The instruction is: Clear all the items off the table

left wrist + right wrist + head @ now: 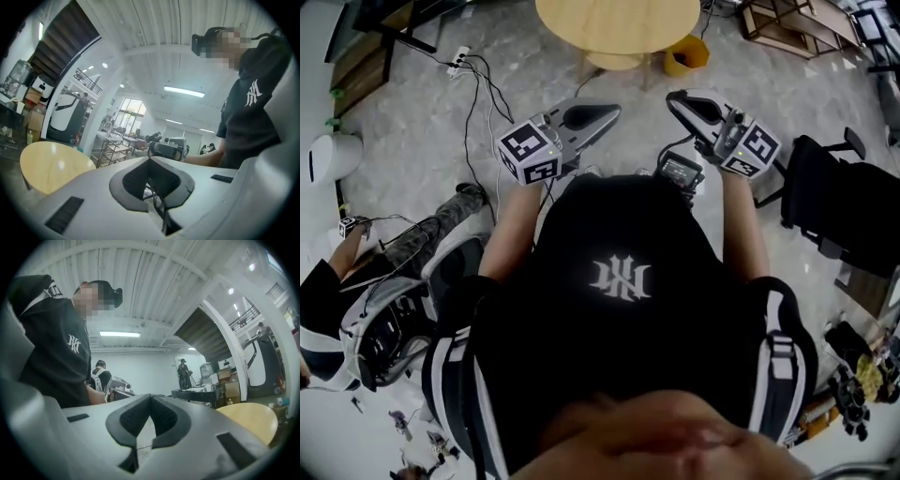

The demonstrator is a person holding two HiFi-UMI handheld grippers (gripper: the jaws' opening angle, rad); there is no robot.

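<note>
Closest in, the head view is filled by the person's black shirt [619, 309] with its white emblem. Both arms reach forward from it over the grey floor [412, 122]. The left gripper [612, 113] and the right gripper [674, 97] are held side by side, each with its jaws pressed together and nothing between them. The two tips angle toward each other. Past them, well apart from both grippers, stands the table [619, 23]: round, with a pale, smooth wood top. Its far half is cut off by the frame's upper edge. A yellow bin [686, 54] sits at its right foot, partly tucked beneath it. Cables [478, 89] trail across the floor to the left, and a black chair [839, 202] stands on the right. In each gripper view only a sliver of the tabletop shows beyond the gripper's body.
</note>
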